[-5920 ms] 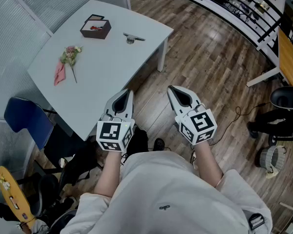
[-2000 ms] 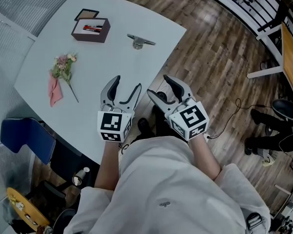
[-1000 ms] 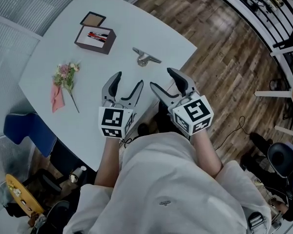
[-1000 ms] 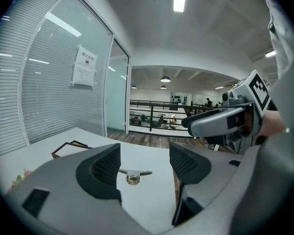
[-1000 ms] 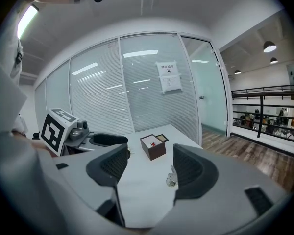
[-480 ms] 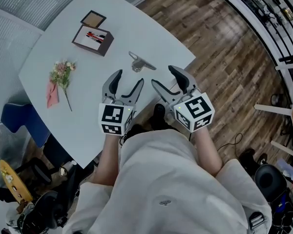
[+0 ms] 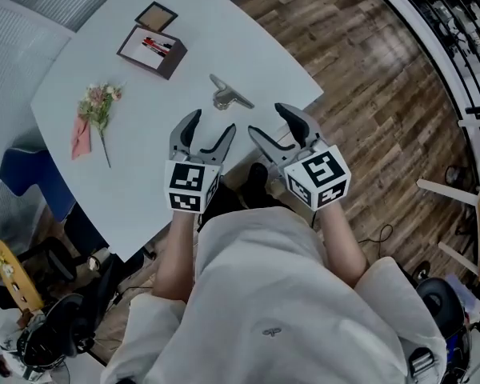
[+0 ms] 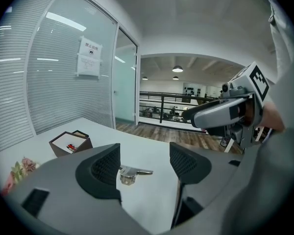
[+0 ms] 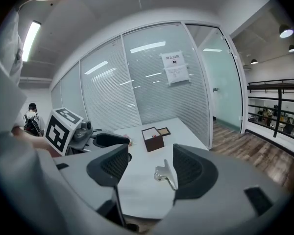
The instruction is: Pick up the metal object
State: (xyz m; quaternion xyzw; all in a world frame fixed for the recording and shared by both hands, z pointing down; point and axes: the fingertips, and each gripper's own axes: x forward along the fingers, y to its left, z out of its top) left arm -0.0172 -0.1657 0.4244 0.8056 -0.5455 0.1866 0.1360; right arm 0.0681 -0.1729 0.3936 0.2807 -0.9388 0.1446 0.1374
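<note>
i'm on the approach. my left gripper point(image 7: 210, 126) and right gripper point(image 7: 270, 122) both hover with jaws spread, nothing between them. the metal object point(image 7: 228, 96) lies untouched on the white table point(image 7: 144, 166), just ahead, near the edge. next i'd reach forward and down, then close on it. the head view flattens it. the right gripper view shows a raised lever, perhaps a clip.

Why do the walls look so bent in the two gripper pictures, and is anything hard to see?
Left gripper view: the wide-angle lens bows the glass wall and darkens the corners; the metal object looks sharp. Right gripper view: same bowing, and a ceiling light glares. Head view: straighter lines, even light on the table.
</note>
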